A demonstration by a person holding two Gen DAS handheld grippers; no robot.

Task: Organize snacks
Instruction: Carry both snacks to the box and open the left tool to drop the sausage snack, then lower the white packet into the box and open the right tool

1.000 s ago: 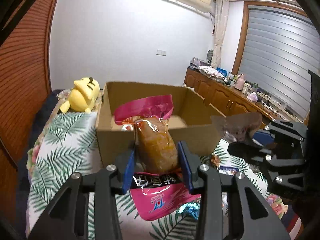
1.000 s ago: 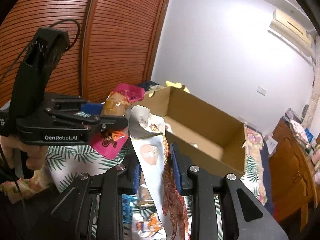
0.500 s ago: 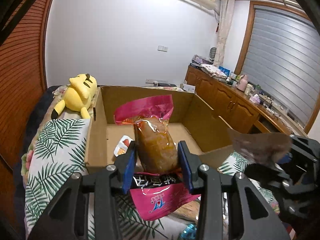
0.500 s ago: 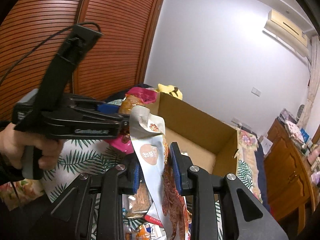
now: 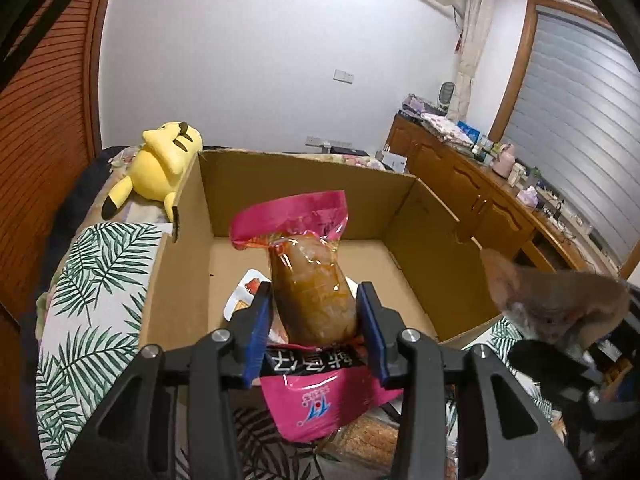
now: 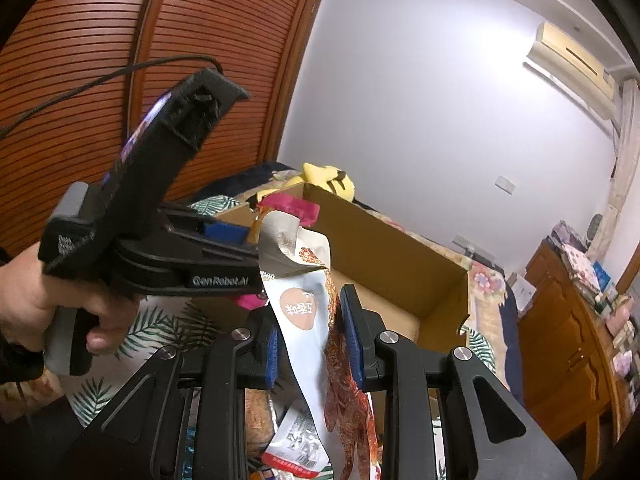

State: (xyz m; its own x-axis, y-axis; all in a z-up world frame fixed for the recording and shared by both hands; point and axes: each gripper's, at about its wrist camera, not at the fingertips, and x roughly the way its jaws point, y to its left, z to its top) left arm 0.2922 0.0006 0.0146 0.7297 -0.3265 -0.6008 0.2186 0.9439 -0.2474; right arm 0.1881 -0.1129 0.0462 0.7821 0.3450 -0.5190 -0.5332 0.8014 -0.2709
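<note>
One packet (image 5: 244,292) lies in the box (image 5: 432,248); the left gripper (image 5: 316,328) pinches a pink pack (image 5: 308,280) over it, the right gripper (image 6: 308,332) pinches a white pouch (image 6: 304,312), and more wait below.

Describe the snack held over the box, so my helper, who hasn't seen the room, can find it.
Find the open brown cardboard box on the leaf-print bedspread, beside a yellow plush toy. Above its near edge, the left tongs grip a clear pouch of brown food with pink ends; the other held packet is pale and flat.
</note>
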